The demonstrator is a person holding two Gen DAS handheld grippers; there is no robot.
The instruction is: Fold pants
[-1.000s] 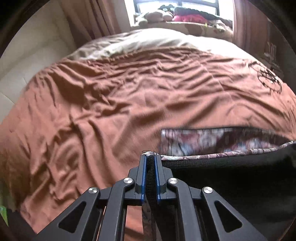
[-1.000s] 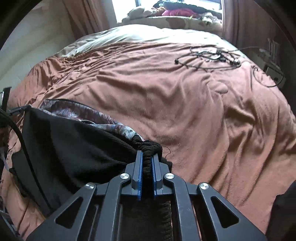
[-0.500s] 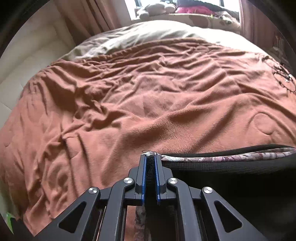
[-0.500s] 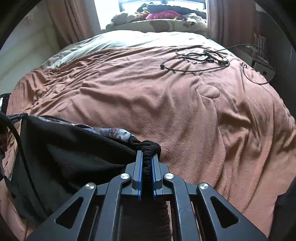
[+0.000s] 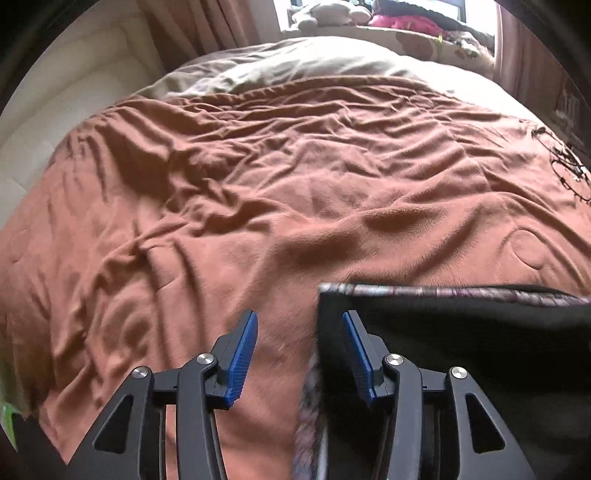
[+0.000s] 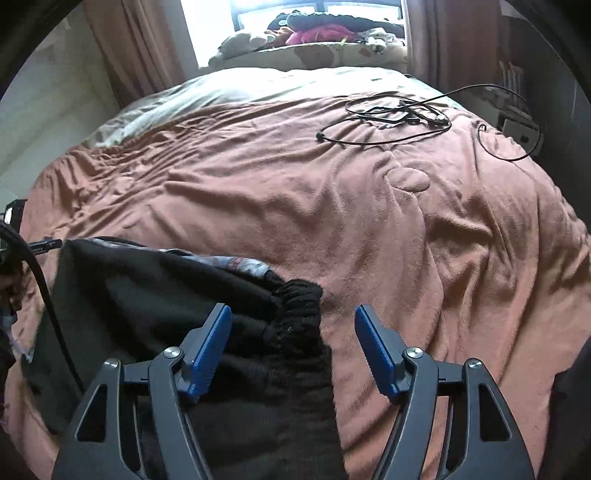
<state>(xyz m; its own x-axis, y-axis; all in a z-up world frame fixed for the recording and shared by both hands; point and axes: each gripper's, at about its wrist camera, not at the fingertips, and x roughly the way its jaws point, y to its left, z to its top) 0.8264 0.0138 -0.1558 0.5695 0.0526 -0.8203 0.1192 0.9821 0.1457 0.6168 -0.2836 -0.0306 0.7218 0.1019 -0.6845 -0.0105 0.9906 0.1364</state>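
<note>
The black pants [image 5: 461, 332] with a patterned lining lie on the brown bedspread [image 5: 258, 192] at the lower right of the left wrist view. My left gripper [image 5: 299, 325] is open, its jaws wide apart over the pants' left corner. In the right wrist view the pants [image 6: 159, 295] lie at the lower left, their ribbed elastic cuff [image 6: 295, 310] between the fingers. My right gripper [image 6: 293, 319] is open above that cuff and holds nothing.
Black cables [image 6: 399, 114] lie tangled on the bedspread [image 6: 332, 206] at the far right. A pale sheet [image 5: 295, 70] covers the head of the bed. Soft toys and clothes [image 6: 317, 29] sit on the window sill. Brown curtains hang at both sides.
Both grippers were shut on the pants' edge and have opened. The pants now lie released on the bedspread.
</note>
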